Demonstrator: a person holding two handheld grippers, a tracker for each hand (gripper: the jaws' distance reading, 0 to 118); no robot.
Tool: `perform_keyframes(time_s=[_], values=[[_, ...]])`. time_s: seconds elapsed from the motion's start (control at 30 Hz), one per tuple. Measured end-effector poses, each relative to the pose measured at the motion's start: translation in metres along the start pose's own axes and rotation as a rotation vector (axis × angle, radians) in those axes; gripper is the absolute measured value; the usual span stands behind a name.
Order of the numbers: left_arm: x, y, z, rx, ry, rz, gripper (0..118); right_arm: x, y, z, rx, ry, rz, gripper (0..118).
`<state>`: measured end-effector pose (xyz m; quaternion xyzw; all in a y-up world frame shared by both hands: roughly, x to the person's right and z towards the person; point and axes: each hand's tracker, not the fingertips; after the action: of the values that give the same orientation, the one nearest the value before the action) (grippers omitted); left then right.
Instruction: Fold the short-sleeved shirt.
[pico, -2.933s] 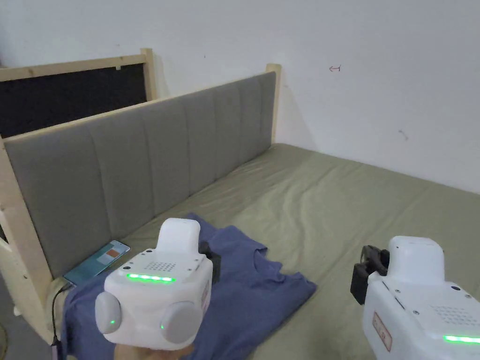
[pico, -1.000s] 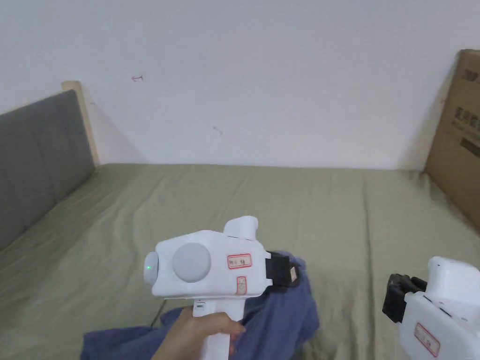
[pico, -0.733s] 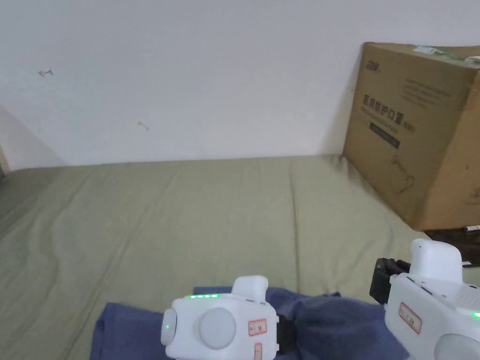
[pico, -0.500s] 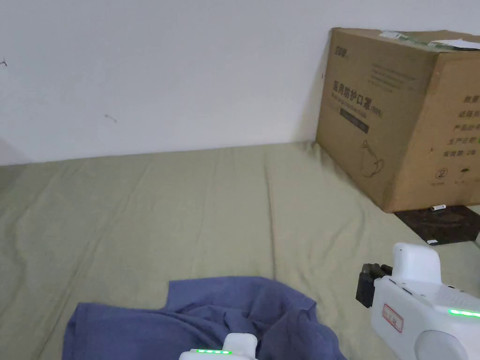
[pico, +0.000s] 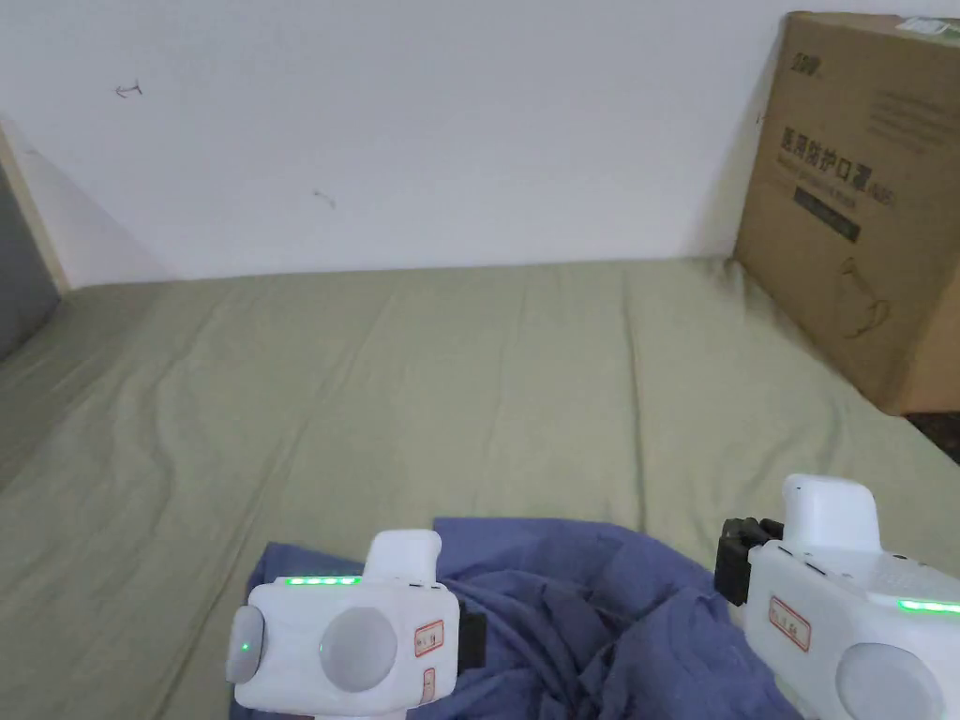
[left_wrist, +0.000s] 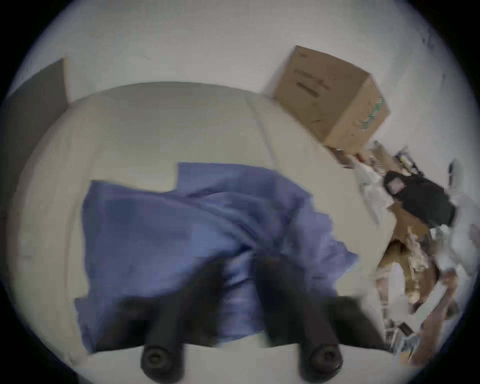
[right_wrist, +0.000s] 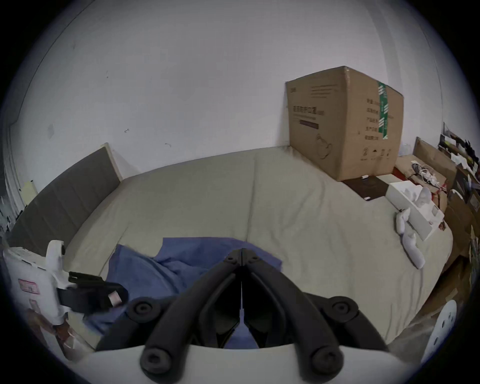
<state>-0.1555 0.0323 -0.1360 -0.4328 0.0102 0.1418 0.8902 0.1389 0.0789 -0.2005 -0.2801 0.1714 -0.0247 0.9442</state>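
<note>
Blue shirt (pico: 600, 609) lies crumpled on green bedsheet (pico: 469, 375), near edge, well apart from cardboard box (pico: 862, 206).

Left gripper (left_wrist: 240, 270): jaws apart, cloth bunched between them; picture blurred, cannot tell whether they press on it.

Right gripper (right_wrist: 241, 253): jaws closed tip to tip, nothing held, above shirt.

Step, judged: spreading, no fold yet. Next needs 2 grips on hem or shoulders, then pull flat.

Plain blue-violet shirt (pico: 600, 600) low in the frame, olive-green bed sheet (pico: 450, 375) unpatterned, white-bodied left tool (pico: 473, 637) with black jaws and green light strip, brown cardboard box (pico: 862, 206) upper right, dark print, white wall (pico: 422, 122)
</note>
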Motion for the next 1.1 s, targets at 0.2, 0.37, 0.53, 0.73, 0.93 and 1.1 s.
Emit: perform_keyframes(time_s=[0.2, 0.37, 0.53, 0.73, 0.93, 1.1], values=[[-0.075, -0.028, -0.019, -0.057, -0.041, 0.268, 0, -0.028, -0.012, -0.031, -0.069, 0.041, 0.055, 0], [-0.117, 0.017, -0.035, -0.039, 0.094, 0.208, 11, -0.036, -0.009, -0.065, -0.112, 0.051, 0.069, 0], [-0.16, 0.084, -0.064, -0.021, 0.221, 0.127, 116, -0.034, -0.004, -0.094, -0.148, 0.042, 0.094, 0], [-0.2, 0.116, -0.115, -0.109, 0.266, 0.239, 92, -0.027, -0.012, -0.117, -0.192, 0.033, 0.093, 0], [-0.195, 0.097, -0.133, -0.153, 0.323, 0.17, 22, -0.014, -0.022, -0.12, -0.226, 0.027, 0.091, 0], [-0.187, 0.101, -0.116, -0.155, 0.341, 0.139, 2, 0.003, -0.011, -0.123, -0.237, 0.041, 0.048, 0]])
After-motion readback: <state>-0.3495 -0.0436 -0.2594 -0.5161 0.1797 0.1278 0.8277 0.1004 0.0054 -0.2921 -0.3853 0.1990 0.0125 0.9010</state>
